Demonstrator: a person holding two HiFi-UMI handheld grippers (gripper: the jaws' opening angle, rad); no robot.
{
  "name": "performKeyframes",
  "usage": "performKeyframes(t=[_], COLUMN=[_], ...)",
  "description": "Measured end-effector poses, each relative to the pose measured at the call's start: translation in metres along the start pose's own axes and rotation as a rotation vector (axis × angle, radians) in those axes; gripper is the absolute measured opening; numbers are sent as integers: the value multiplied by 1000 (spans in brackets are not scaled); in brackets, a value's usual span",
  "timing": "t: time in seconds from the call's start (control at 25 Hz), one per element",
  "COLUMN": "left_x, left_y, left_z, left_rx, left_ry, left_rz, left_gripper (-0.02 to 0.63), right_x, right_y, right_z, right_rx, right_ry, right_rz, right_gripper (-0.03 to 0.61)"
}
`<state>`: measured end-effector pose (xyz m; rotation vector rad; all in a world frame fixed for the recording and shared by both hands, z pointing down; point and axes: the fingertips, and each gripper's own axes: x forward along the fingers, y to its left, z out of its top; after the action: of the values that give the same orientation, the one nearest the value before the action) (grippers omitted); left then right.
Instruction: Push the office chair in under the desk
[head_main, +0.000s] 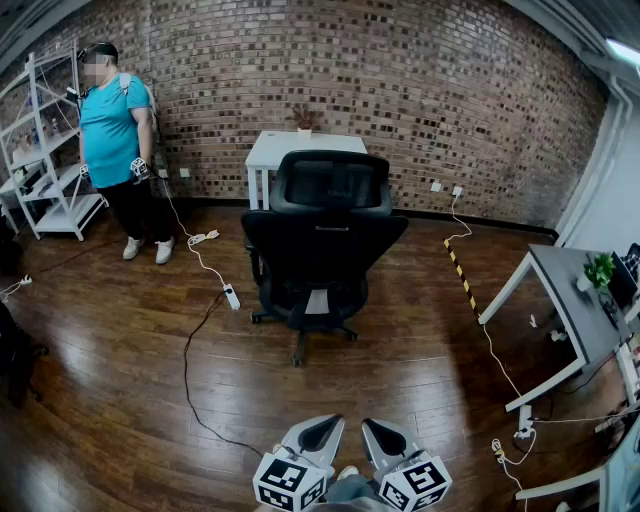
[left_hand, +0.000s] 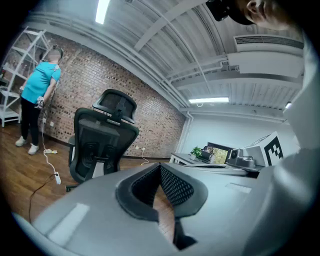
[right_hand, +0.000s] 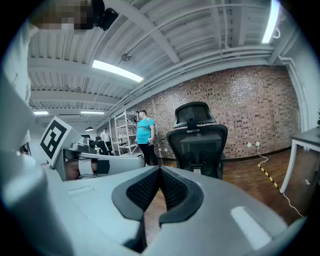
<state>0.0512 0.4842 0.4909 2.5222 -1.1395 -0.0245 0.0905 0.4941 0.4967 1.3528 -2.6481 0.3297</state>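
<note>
Subject: black high-backed office chair with headrest and castor base (head_main: 322, 235). It stands on the near side of the white rectangular desk (head_main: 300, 150), just clear of it and not yet under it, with its backrest turned away from the desk towards the operator.

Left gripper (left_hand: 160, 166): jaws clenched together, nothing between them. Right gripper (right_hand: 160, 171): jaws likewise closed and empty. Both are held side by side, well short of the desk, with the chair between them and it. Neither touches the chair.

Handling assessment: the chair looks fairly heavy but should roll readily on the dark wooden floor (head_main: 120, 400). The backrest frame appears stiff, while any mesh panel would give under pressure. The seat is likely to swivel if it is pushed off-centre.

Recommended contact: closed jaws pressed flat on the rigid backrest frame, one on each side at equal height, rather than on the headrest.

Hazards: the white power strip and its cables (head_main: 231, 296) lie on the floor off the desk's left front and could catch a castor. The desk looks little wider than the chair, so the armrests may foul its legs.
</note>
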Motion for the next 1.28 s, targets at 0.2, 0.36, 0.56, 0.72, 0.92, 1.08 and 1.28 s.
performKeyframes(t=[0.2,0.36,0.56,0.72,0.92,1.08,1.28], left_x=[23,47,80,113,153,185,212], left_y=[1,17,43,64,89,101,116], left_z=[4,6,23,39,58,66,90], left_rx=[-25,14,35,60,67,81,102], left_ry=[8,21,29,33,29,21,-3], left_rz=[-4,5,31,53,81,102,145], left_gripper=[14,14,14,14,14,14,14], right_x=[7,25,65,96,132,154,177], right_y=[-26,-48,-76,-103,-134,-159,-182], right_z=[-1,3,19,33,52,65,86], right_rx=[10,14,31,27,16,-12,-35], right_ry=[-6,-19,-31,-46,-57,-78,-108], right_rz=[-20,-20,17,50,82,97,140], right_gripper=[0,0,0,0,0,0,0])
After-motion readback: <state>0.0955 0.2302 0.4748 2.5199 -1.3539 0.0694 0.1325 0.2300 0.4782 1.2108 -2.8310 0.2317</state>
